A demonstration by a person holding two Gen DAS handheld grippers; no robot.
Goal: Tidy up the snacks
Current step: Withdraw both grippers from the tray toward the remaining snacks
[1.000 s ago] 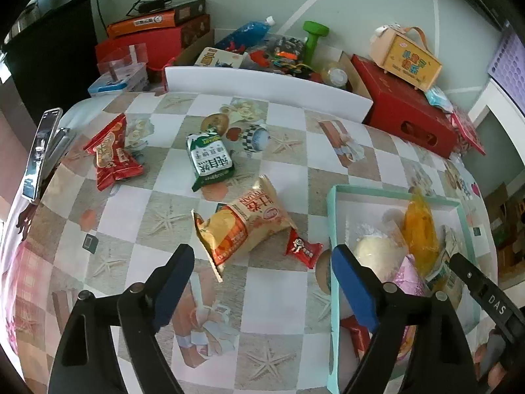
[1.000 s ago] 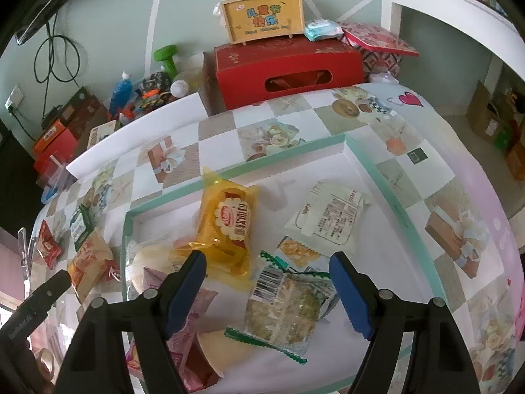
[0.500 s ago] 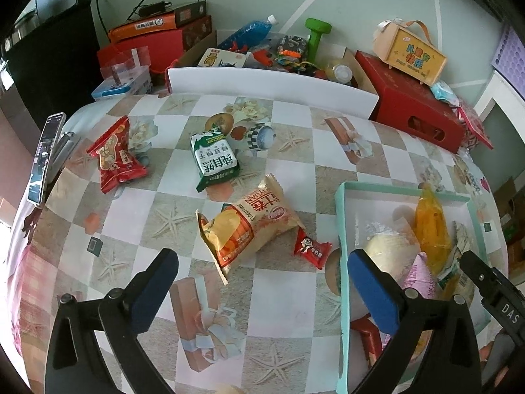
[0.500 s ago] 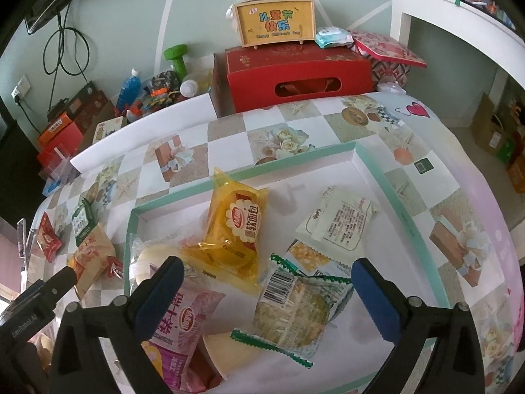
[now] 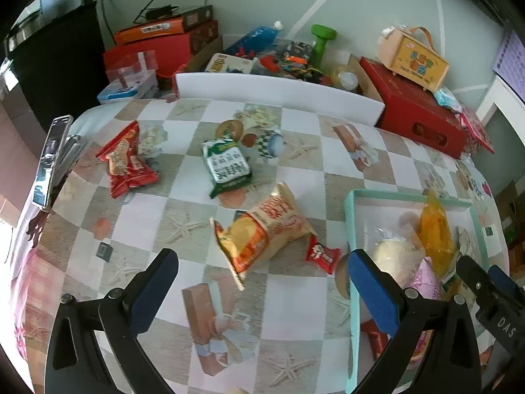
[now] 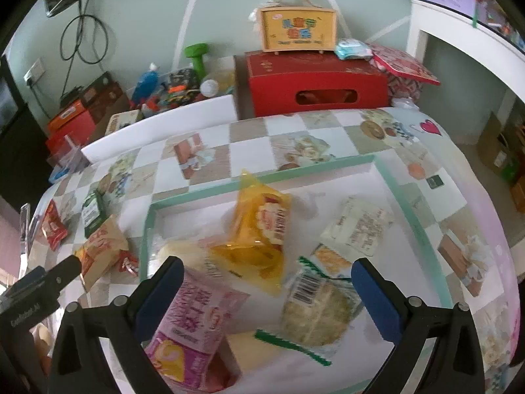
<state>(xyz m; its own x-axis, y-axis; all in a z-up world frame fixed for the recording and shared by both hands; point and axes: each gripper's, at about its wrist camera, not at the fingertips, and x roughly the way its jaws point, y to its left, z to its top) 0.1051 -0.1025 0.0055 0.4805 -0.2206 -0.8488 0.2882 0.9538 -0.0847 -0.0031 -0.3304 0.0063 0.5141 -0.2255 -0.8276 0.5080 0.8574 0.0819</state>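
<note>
Snacks lie in two groups — six packets inside a shallow tray point(image 6: 410, 216) with a mint-green rim, and four loose on the checked worktop point(image 5: 141, 223) to its left.

Both sets of jaws stand wide apart with nothing between their pads. The right gripper point(image 6: 267, 292) hangs over the near part of the tray. Between and just below its jaws lie a pink packet point(image 6: 193, 321), close to the left pad, and a clear packet with green zigzag edges and a barcode point(image 6: 315, 305), close to the right pad. Just beyond the jaws sits a yellow-orange packet point(image 6: 262, 233), partly lifted at its far end; left of it a pale round bun in clear wrap point(image 6: 183, 252); farther off to the right a white packet with printed text point(image 6: 359, 228), and between that and the barcode packet a small orange-patterned one point(image 6: 331, 257). The tray floor under them is white.

The left gripper point(image 5: 262, 282) hovers over bare worktop, its right pad at the tray's left wall. Just ahead between the jaws lies a tan-and-orange crisp bag point(image 5: 262, 233), with one small red sachet point(image 5: 323, 254) touching its right corner. Farther out is one green-and-white packet point(image 5: 228, 165), and well off to the left one red packet point(image 5: 126, 161). Beyond the worktop's far edge stand two red boxes — one point(image 5: 413, 111) carrying a yellow case with a handle point(image 5: 413, 57).
</note>
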